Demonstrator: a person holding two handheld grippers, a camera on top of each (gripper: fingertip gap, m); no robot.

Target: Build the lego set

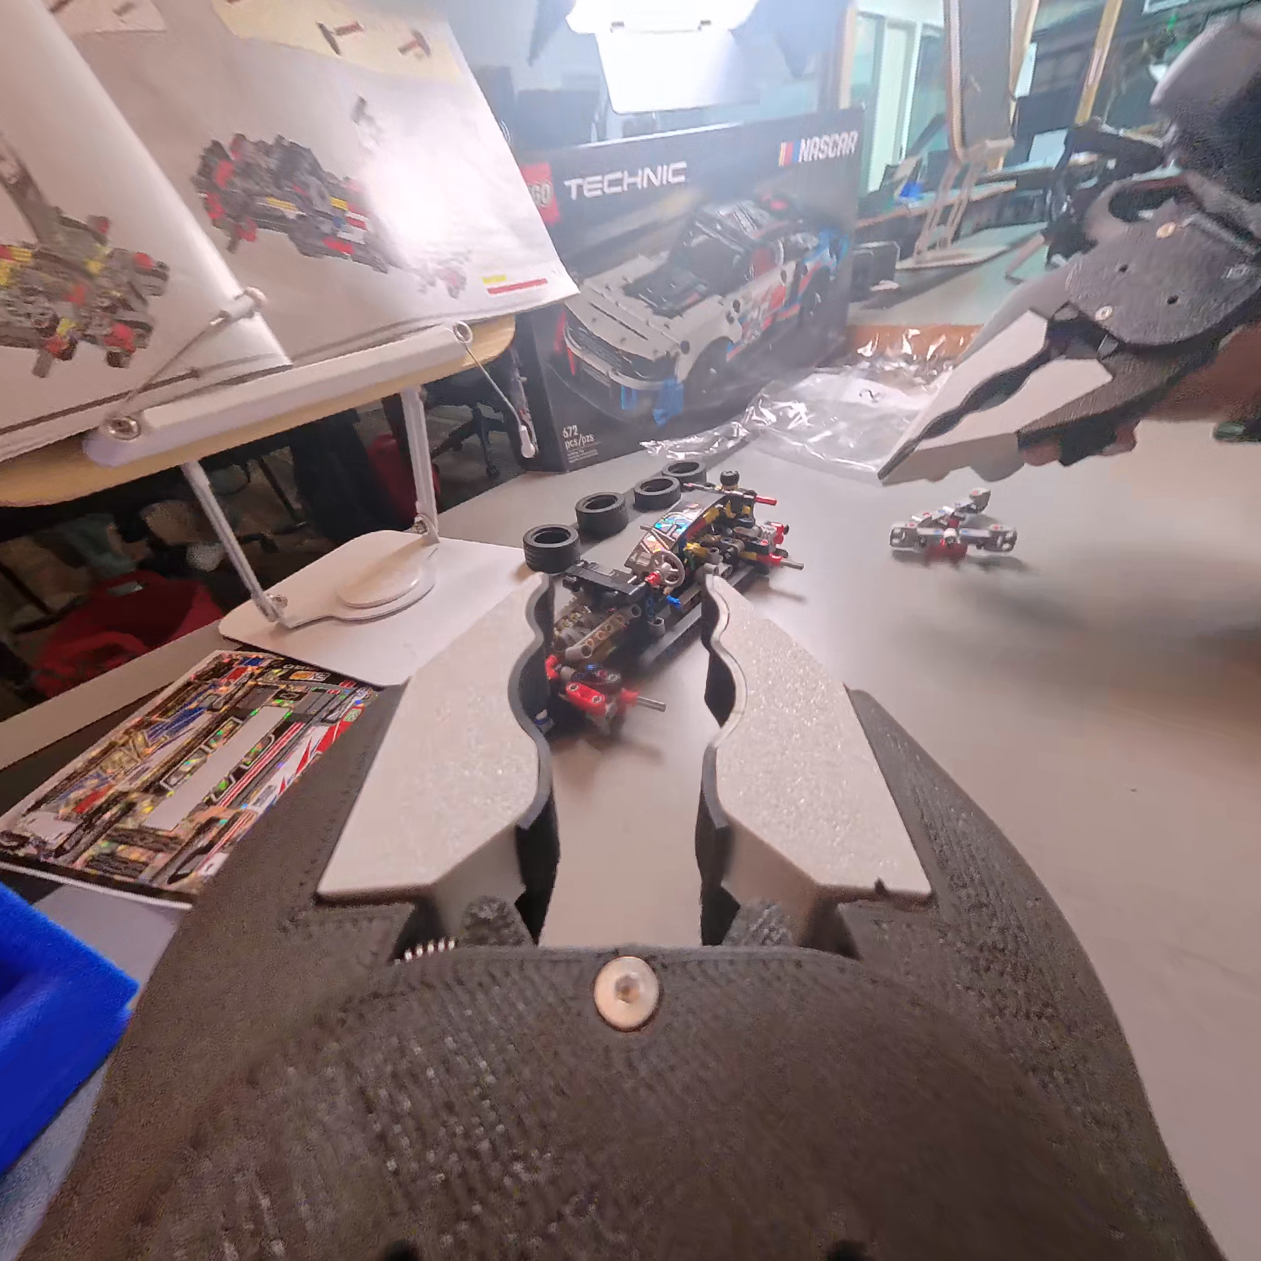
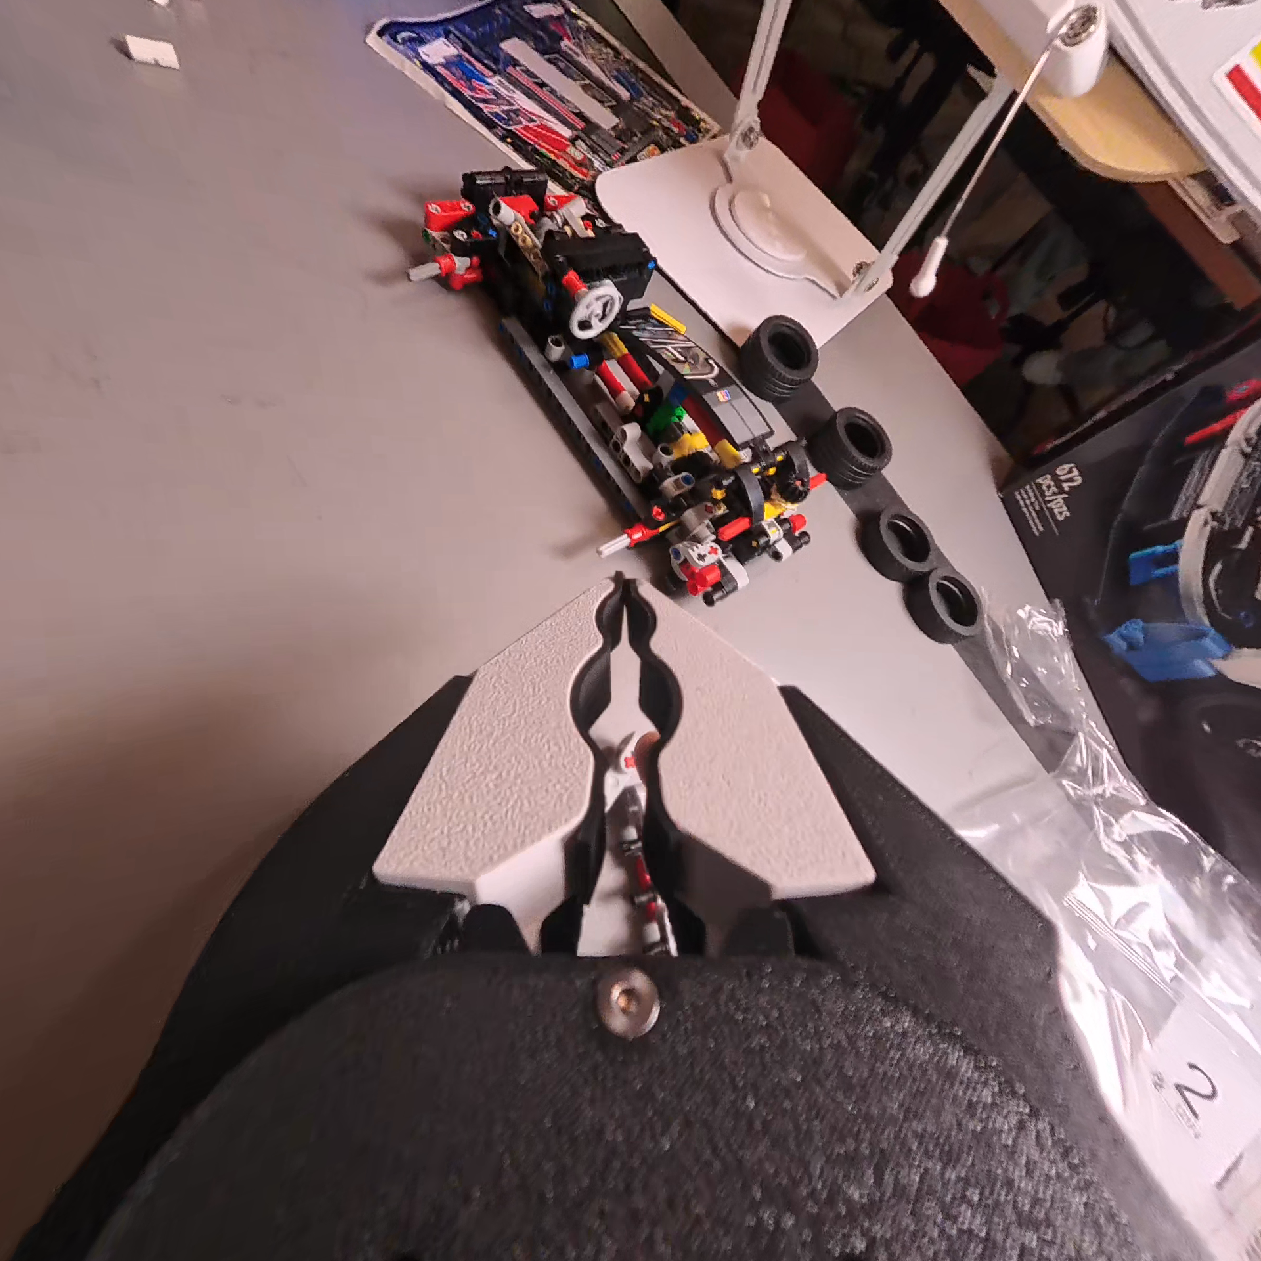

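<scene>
The long lego car chassis (image 1: 655, 593) of black, red, yellow and grey parts lies on the grey table (image 1: 955, 750); it also shows in the right wrist view (image 2: 614, 382). My left gripper (image 1: 624, 614) is open, with its fingertips on either side of the chassis's near end. My right gripper (image 2: 621, 590) is shut with nothing between its tips. It hovers above a small white and red sub-assembly (image 1: 952, 532), part of which shows through the gap between the fingers (image 2: 631, 764).
Several black tyres (image 1: 600, 512) (image 2: 853, 447) stand in a row beside the chassis. A sticker sheet (image 1: 184, 764), a white book stand (image 1: 382, 587) holding the instruction booklet (image 1: 273, 170), the set's box (image 1: 696, 273), clear plastic bags (image 2: 1126, 887) and a blue bin (image 1: 48, 1010) ring the work area. Tip to tip, the grippers are about 20 cm apart.
</scene>
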